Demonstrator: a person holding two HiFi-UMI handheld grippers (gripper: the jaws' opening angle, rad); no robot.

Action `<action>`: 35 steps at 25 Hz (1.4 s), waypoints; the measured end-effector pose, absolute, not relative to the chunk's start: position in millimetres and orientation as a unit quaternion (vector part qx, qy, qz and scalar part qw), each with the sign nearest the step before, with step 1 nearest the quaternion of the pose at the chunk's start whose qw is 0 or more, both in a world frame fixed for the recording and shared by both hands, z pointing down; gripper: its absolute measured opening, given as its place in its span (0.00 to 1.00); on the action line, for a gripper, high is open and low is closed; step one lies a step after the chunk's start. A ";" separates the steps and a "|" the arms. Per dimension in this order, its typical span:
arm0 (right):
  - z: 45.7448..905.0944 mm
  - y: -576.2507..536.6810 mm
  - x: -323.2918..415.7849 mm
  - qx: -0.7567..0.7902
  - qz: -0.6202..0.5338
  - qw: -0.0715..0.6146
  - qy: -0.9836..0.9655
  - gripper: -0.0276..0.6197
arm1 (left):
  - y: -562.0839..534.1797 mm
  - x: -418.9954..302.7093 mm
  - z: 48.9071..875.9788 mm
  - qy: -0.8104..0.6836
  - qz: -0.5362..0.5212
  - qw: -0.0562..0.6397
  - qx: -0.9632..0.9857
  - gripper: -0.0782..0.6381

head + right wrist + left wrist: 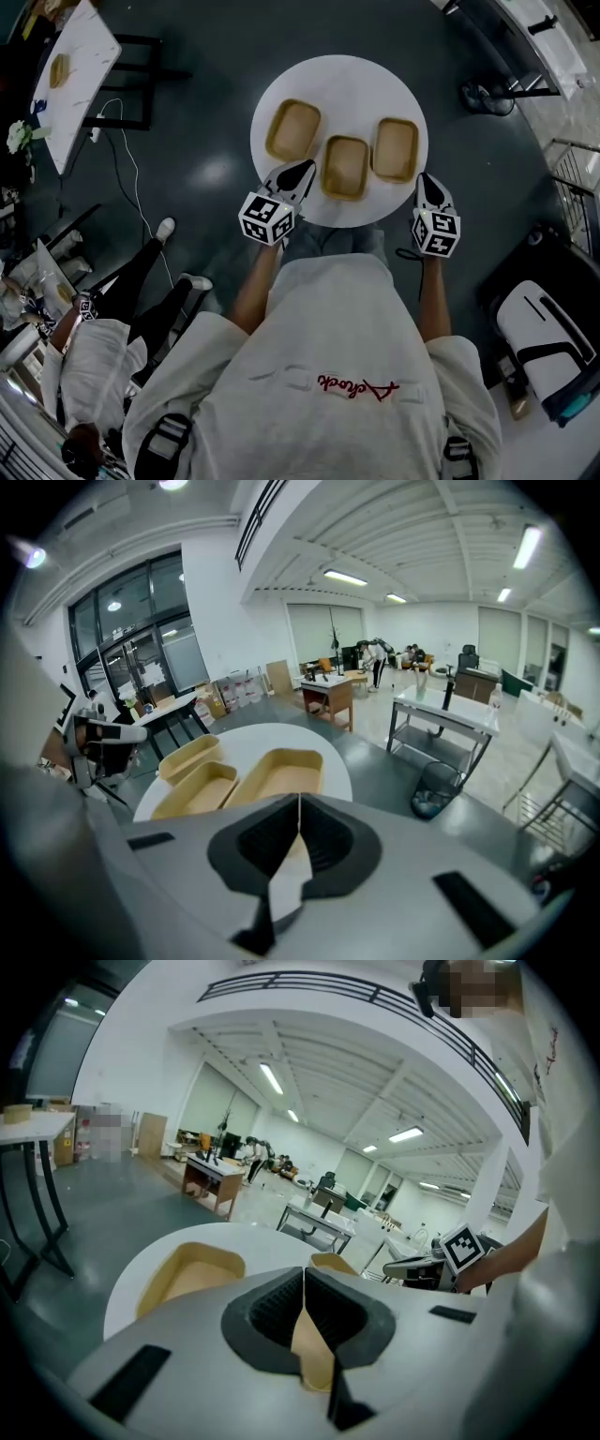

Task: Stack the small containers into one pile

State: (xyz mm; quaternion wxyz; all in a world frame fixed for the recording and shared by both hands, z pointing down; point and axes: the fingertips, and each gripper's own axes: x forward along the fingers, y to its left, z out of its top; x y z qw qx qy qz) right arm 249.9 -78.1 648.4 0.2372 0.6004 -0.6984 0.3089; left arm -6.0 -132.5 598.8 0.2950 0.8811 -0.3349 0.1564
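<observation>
Jaws closed, empty — left gripper (pixel 302 172) and right gripper (pixel 428 181) face containers (pixel 346 167) just ahead.

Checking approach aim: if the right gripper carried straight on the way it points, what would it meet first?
The shut right gripper would likely meet the nearest tan container first, though depth is unclear.

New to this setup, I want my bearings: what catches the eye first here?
Three shallow tan rectangular containers, the left container, middle container and right container, lie side by side, unstacked, on a round white table. At its near edge are the shut, empty left tool and right tool.
</observation>
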 end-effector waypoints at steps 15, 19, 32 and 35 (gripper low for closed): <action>679.2 -69.6 260.0 0.590 0.381 0.207 -0.681 0.08 | -99.4 0.7 617.1 -0.337 0.163 0.312 0.873 0.13; 686.6 -81.0 259.3 0.582 0.394 0.211 -0.680 0.10 | -96.2 -4.1 616.7 -0.339 0.162 0.313 0.872 0.13; 712.7 -113.6 260.0 0.571 0.416 0.235 -0.668 0.23 | -89.9 -17.3 617.1 -0.352 0.158 0.319 0.866 0.13; 717.6 -114.9 260.6 0.568 0.424 0.238 -0.664 0.22 | -88.4 -20.0 616.9 -0.355 0.157 0.320 0.864 0.13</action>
